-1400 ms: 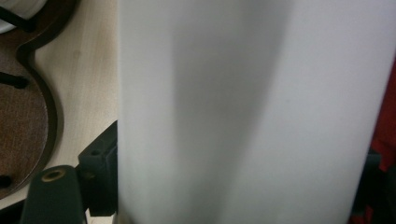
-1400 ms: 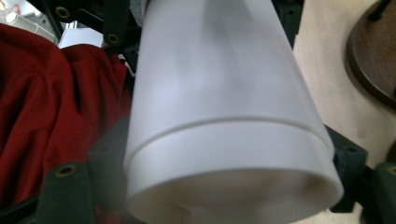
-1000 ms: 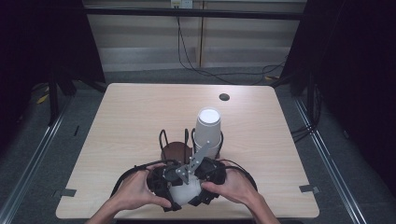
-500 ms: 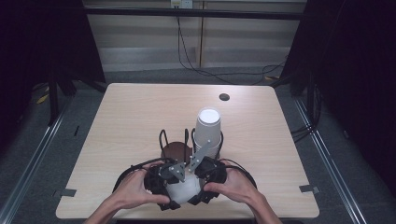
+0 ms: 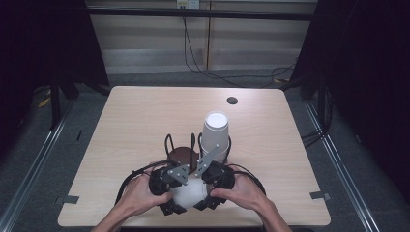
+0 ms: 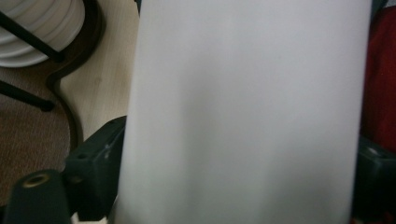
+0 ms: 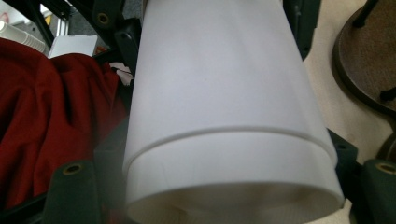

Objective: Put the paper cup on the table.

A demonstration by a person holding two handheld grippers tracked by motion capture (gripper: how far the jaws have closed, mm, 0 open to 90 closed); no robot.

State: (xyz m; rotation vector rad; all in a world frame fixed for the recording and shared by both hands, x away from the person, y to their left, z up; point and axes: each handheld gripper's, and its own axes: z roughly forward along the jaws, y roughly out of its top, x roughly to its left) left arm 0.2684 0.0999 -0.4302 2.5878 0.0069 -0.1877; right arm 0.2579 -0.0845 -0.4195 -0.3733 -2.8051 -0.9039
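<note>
Near the table's front edge a white paper cup (image 5: 188,193) lies on its side between both hands. In the right gripper view it (image 7: 224,93) shows a second cup nested in its mouth. My right gripper (image 5: 204,189) (image 7: 224,186) is shut on it, one black jaw against each side. My left gripper (image 5: 180,192) (image 6: 233,186) has just been opening. The cup (image 6: 243,112) is still between its jaws, but they no longer squeeze it. Just behind stands a stack of upturned white cups (image 5: 215,130) in a dark wire rack (image 5: 183,155).
The rack's brown base (image 6: 23,126) (image 7: 369,60) lies close beside the cup, with the stack (image 6: 37,28) above it. The person's red clothing (image 7: 42,107) is just behind the grippers. A small dark hole (image 5: 232,100) marks the far table top (image 5: 145,121).
The left gripper has eased slightly to the left beside the cup. The right hand and the cup have stayed where they were.
</note>
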